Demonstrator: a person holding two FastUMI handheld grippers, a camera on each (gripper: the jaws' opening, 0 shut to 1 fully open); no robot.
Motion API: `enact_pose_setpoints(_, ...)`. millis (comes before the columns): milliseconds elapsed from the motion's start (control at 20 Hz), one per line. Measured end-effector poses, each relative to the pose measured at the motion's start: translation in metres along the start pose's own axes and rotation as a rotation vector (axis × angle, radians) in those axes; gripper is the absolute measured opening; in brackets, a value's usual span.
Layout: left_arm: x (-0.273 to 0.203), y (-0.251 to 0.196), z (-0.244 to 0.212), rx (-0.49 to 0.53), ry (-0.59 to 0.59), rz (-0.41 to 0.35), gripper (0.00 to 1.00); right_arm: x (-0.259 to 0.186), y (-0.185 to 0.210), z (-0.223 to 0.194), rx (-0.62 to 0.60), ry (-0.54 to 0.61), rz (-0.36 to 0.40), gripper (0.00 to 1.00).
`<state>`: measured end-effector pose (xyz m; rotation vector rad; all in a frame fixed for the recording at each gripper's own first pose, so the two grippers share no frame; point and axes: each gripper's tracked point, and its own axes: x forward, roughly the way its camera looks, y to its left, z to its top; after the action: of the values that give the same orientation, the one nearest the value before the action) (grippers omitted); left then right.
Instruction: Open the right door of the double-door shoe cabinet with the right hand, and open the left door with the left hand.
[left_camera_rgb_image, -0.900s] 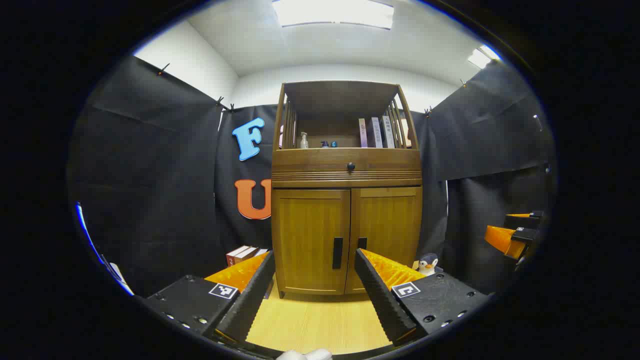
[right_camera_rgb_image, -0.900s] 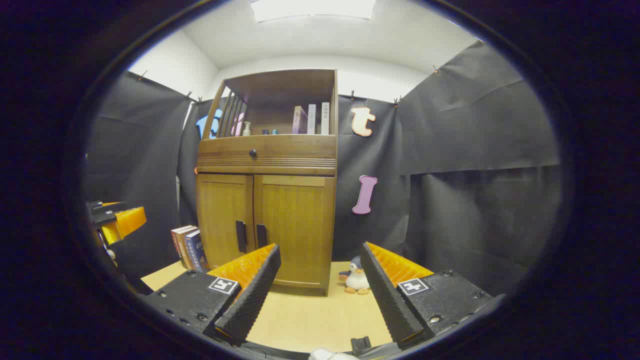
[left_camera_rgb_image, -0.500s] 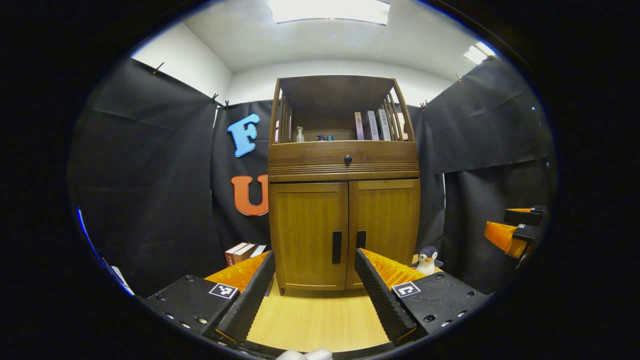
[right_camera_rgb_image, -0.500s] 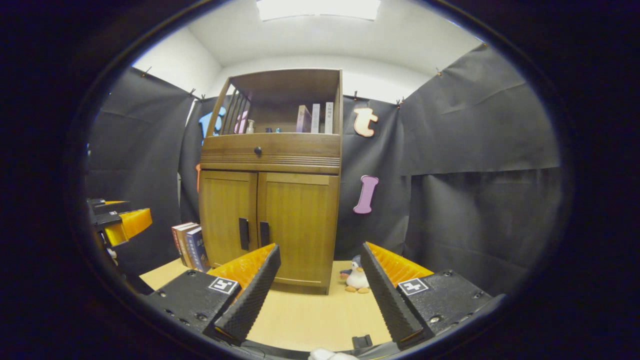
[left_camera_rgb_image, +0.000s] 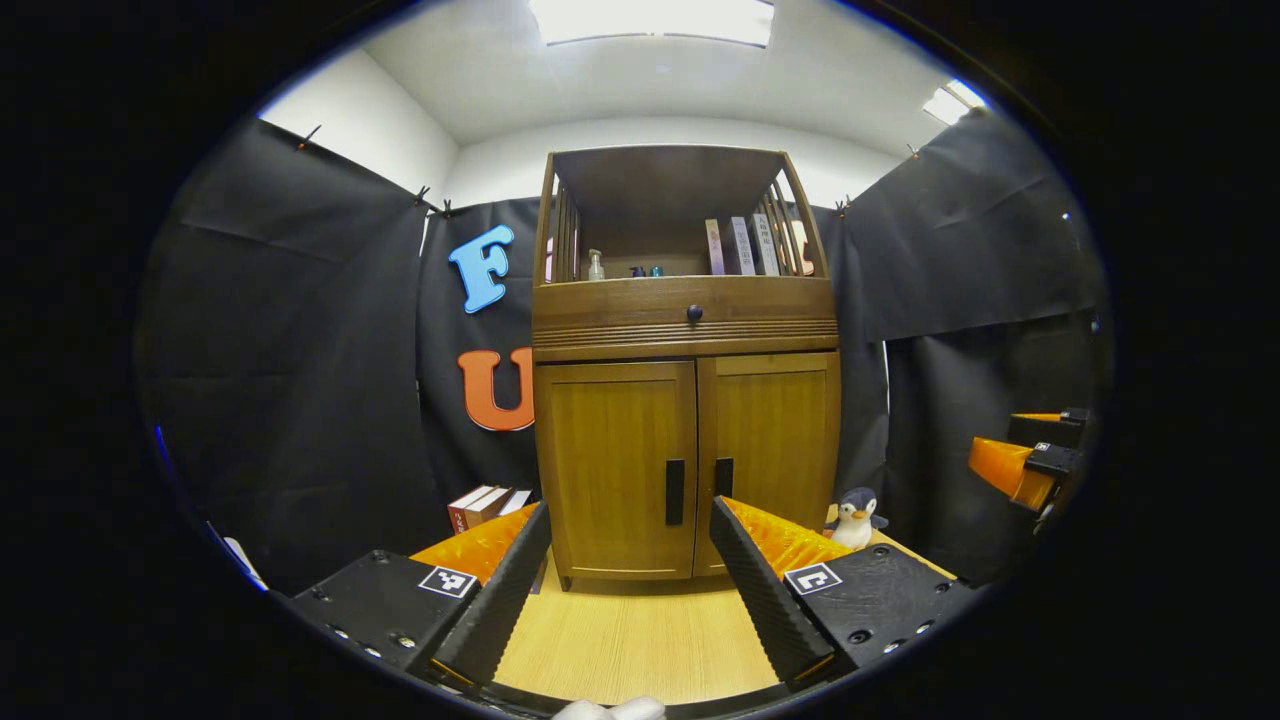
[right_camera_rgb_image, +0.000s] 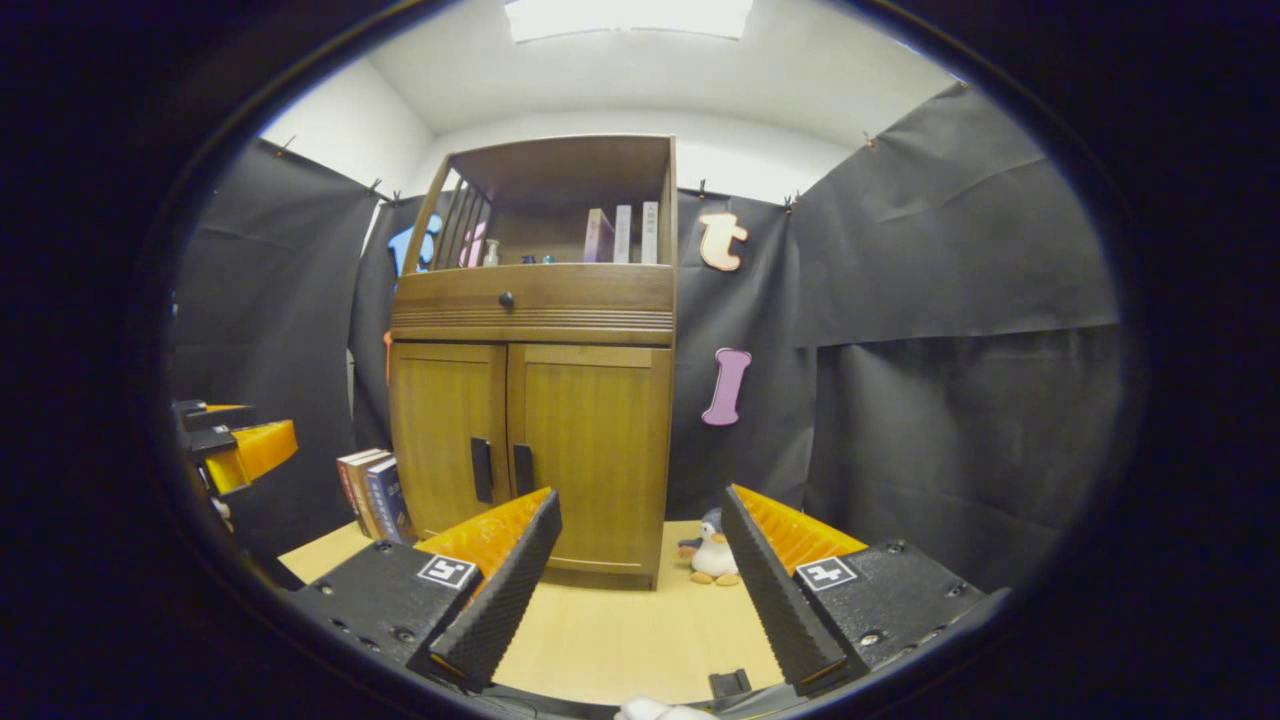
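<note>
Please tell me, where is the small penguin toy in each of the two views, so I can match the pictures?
Left gripper view: the penguin toy stands on the floor at the cabinet's right side, right of centre.
Right gripper view: the penguin toy stands by the cabinet's right front corner, near the bottom centre.
Shared landmark: the right door's dark handle.

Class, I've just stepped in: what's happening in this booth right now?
A person holds two grippers facing a wooden shoe cabinet. Both its doors, the left door and the right door, are shut. The left gripper and the right gripper are open, apart from the cabinet, gripping nothing. A toy penguin sits on the floor beside it.
</note>
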<state>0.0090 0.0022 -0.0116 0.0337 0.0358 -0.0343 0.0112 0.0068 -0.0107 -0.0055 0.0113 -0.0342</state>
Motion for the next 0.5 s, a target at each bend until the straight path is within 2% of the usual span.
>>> enact_pose_setpoints(150, 0.003, -0.006, 0.000, -0.015, 0.015, -0.027, 0.96, 0.023, -0.005, -0.018, -0.022, 0.033, -0.015, 1.00)
enact_pose_setpoints(200, 0.004, -0.005, -0.001, -0.019, 0.024, -0.023, 1.00, 0.034, -0.004, -0.024, -0.024, 0.048, -0.011, 1.00)
enact_pose_setpoints(250, 0.004, -0.004, -0.004, -0.025, 0.036, -0.017, 0.96, 0.047, 0.000, -0.030, -0.023, 0.060, 0.000, 1.00)
enact_pose_setpoints(500, 0.010, -0.005, -0.003, -0.043, 0.055, 0.007, 0.96, 0.129, 0.040, -0.066, -0.004, 0.130, 0.082, 1.00)
